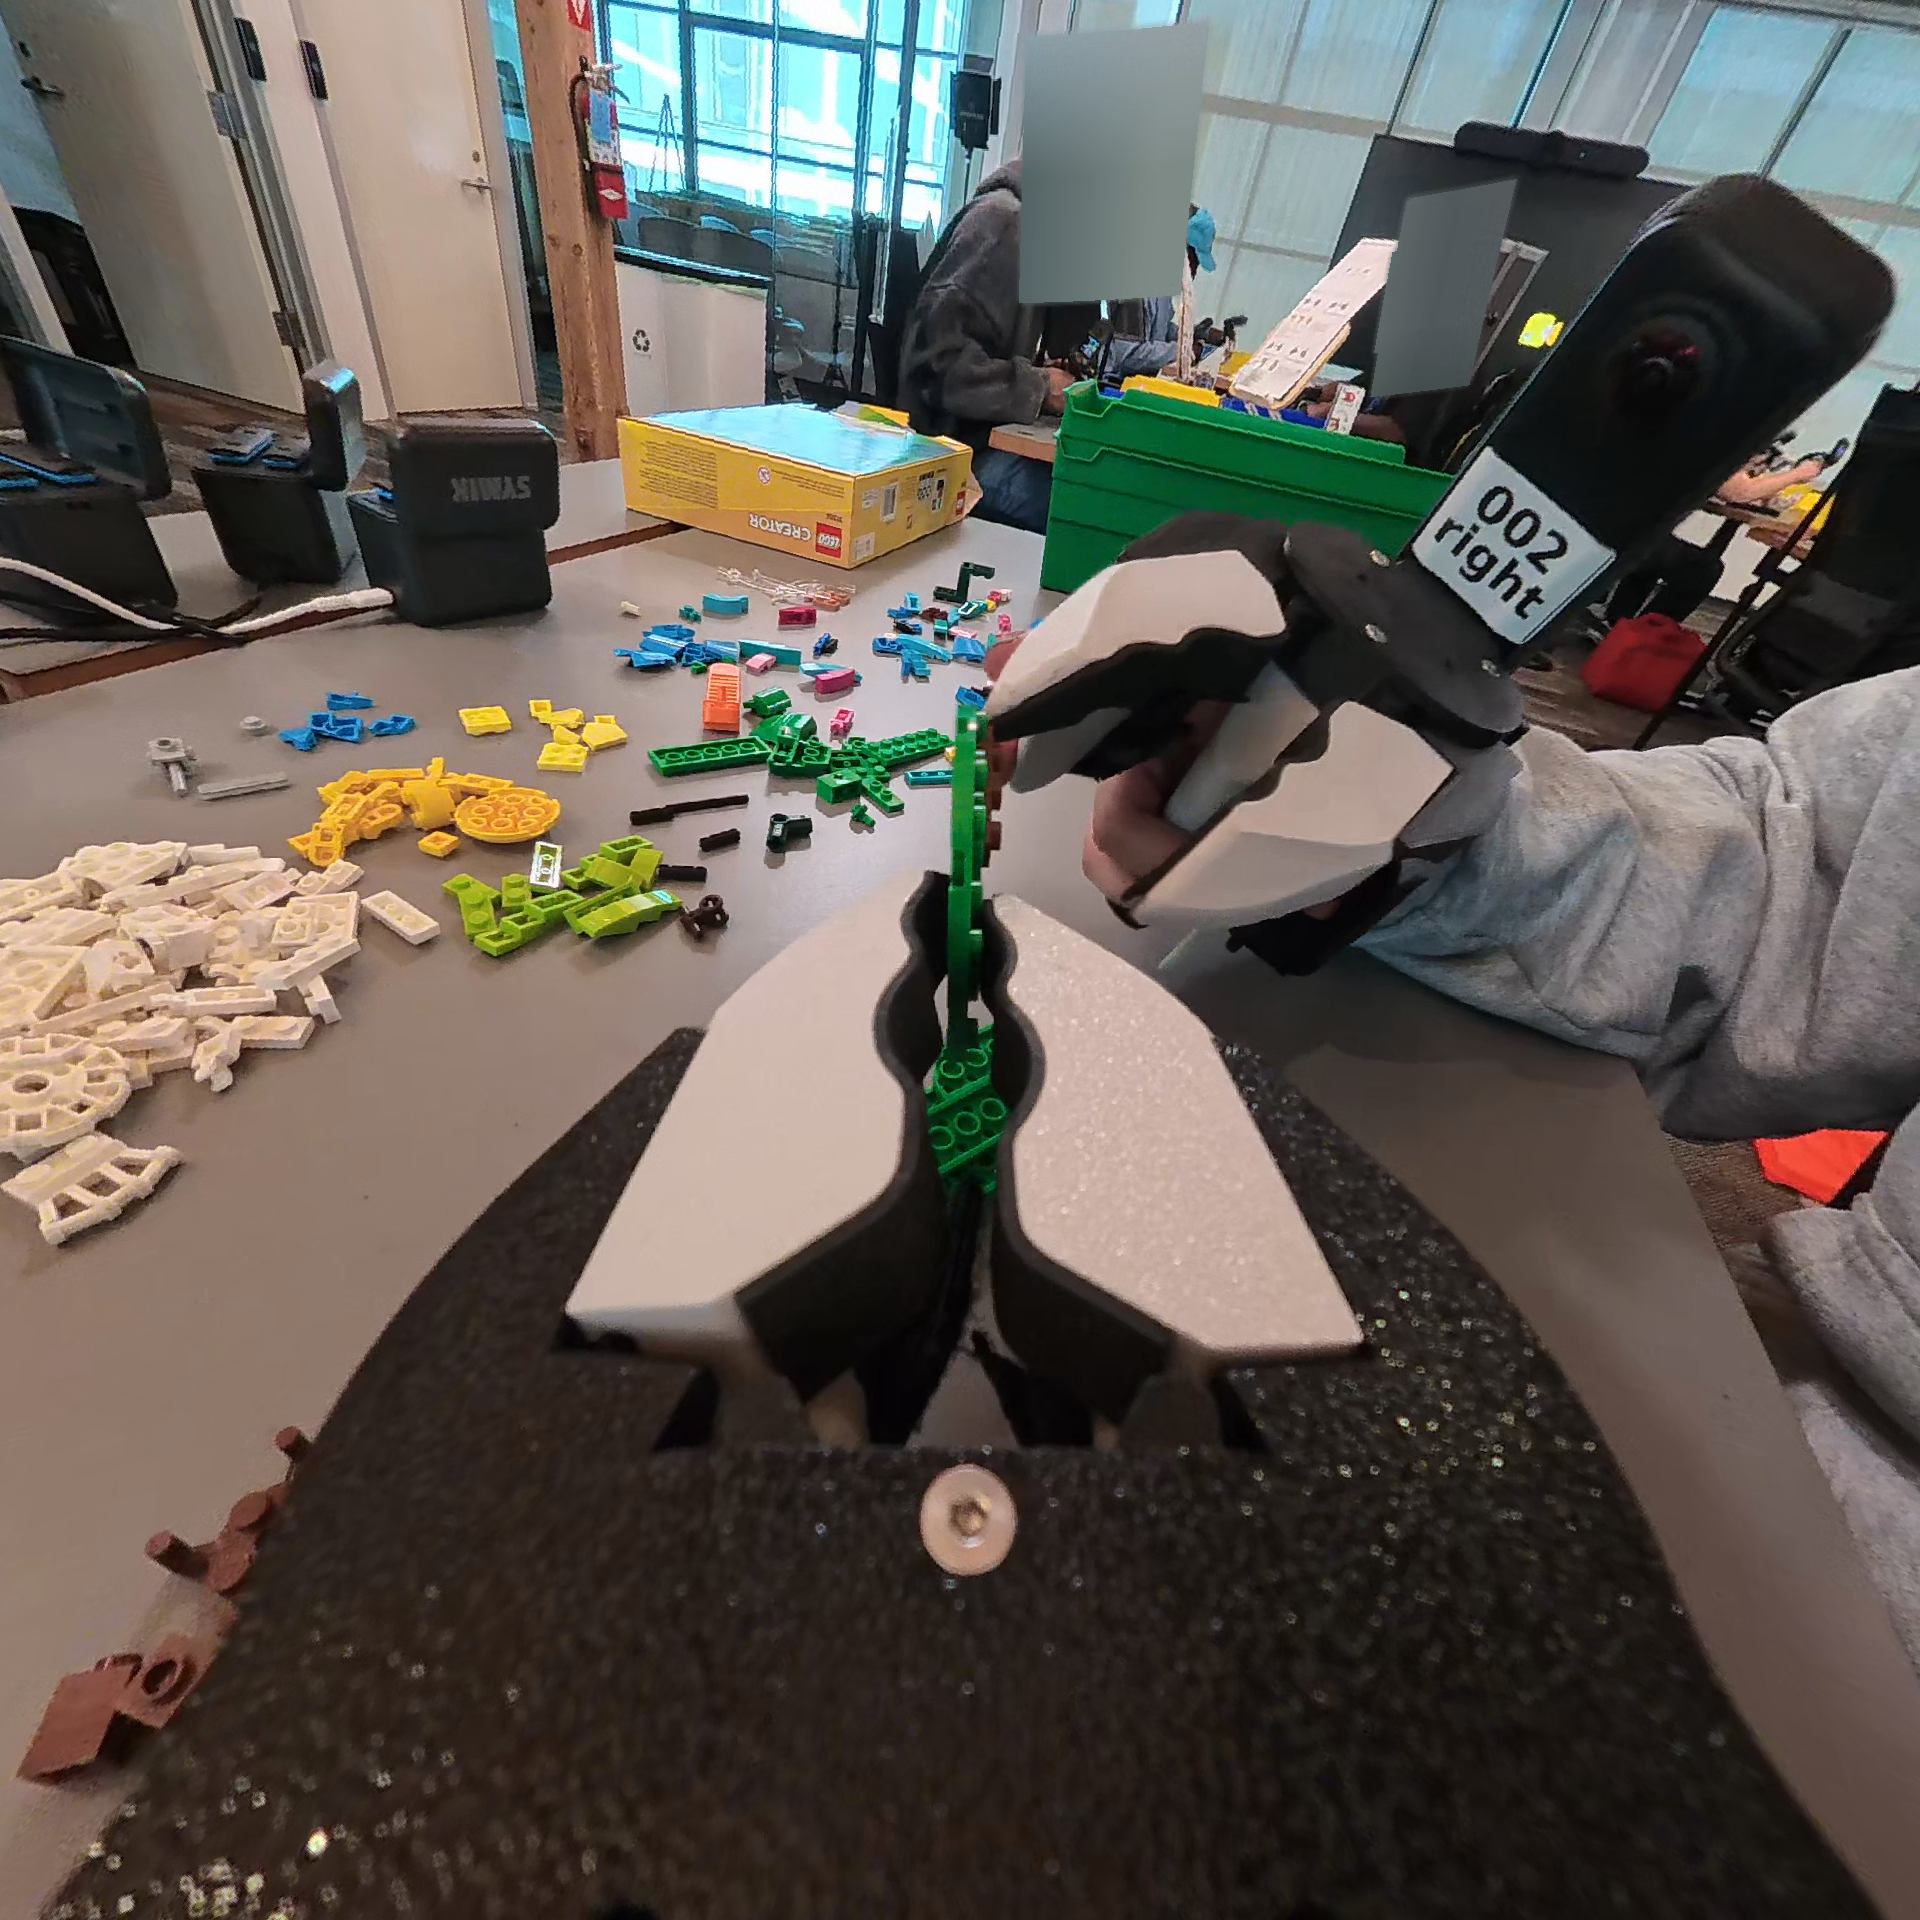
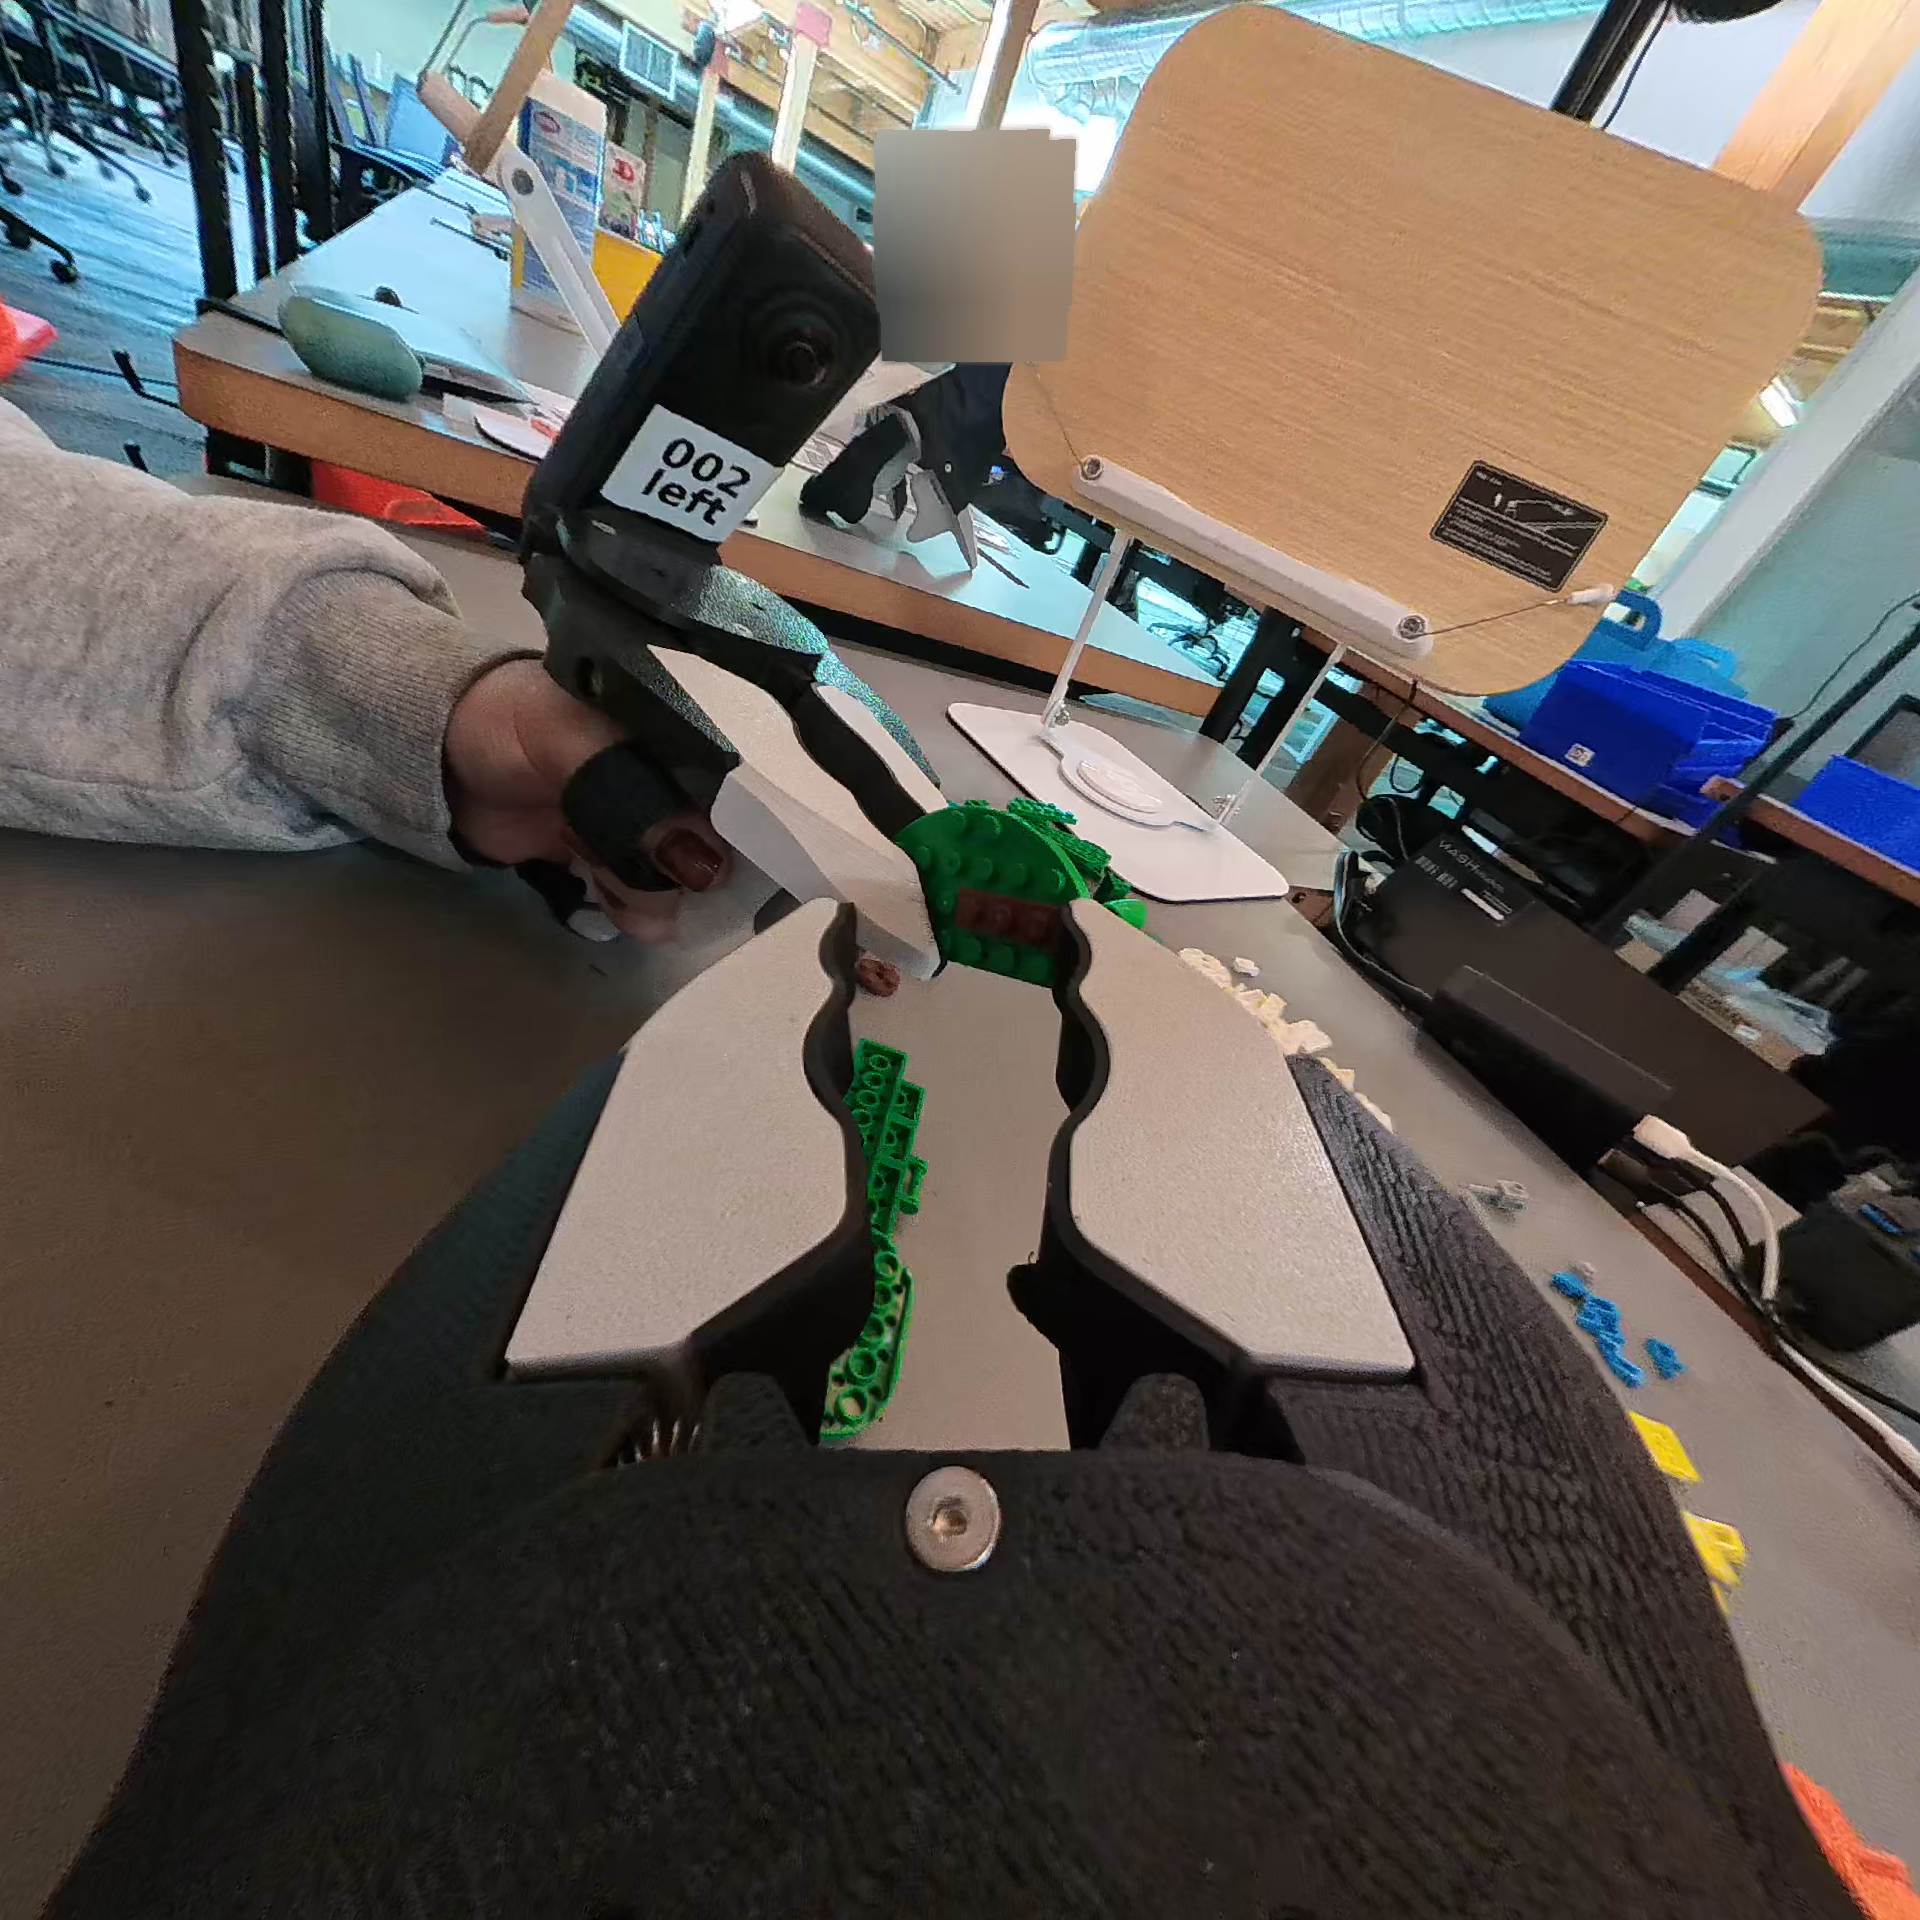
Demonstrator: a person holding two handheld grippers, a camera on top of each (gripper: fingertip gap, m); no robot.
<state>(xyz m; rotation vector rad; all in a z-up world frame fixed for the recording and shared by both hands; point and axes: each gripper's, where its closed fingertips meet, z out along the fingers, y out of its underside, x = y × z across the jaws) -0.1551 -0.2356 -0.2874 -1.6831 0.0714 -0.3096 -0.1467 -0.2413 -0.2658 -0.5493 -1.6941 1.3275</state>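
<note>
Left gripper (image 1: 961, 914) clenched edge-on around a round green studded brick plate (image 1: 968, 831) carrying a brown brick strip (image 2: 1006, 916), lifted above the grey table (image 1: 468, 1091). Right gripper (image 2: 956, 935) released, jaws wide, tips just beside the plate's studded face. Loose green plates (image 2: 883, 1174) lie beneath it.

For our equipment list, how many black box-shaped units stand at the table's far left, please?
3 black units, in a row: one at the picture's left edge, one in the middle, one nearest the yellow box. Others may lie outside the frame.
</note>
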